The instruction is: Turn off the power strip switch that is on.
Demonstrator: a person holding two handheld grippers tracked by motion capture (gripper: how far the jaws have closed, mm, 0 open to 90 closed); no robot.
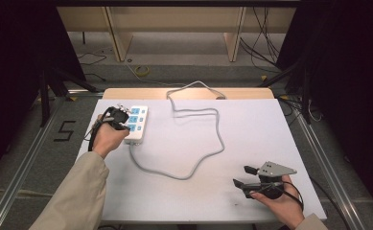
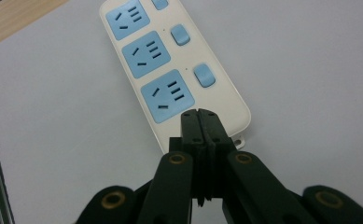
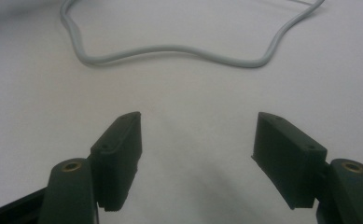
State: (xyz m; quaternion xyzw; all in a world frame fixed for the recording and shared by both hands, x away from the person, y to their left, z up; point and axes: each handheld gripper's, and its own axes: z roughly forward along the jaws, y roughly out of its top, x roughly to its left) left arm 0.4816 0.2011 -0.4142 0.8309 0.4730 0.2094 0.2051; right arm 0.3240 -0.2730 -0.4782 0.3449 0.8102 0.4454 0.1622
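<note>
L gripper [image 2: 201,114] is held closed, empty, over power strip [image 2: 170,70]; R gripper [image 3: 197,158] is spread wide. Strip could be shoved sideways if pressed off-centre, cord [image 3: 170,51] dragged.

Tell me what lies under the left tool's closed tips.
The white power strip lies under the left tool, whose shut tips sit over its near end, beside the nearest blue socket. Whether they touch the casing is hidden.

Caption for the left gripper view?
Closed left tool poised over the end of a white power strip with blue sockets.
</note>
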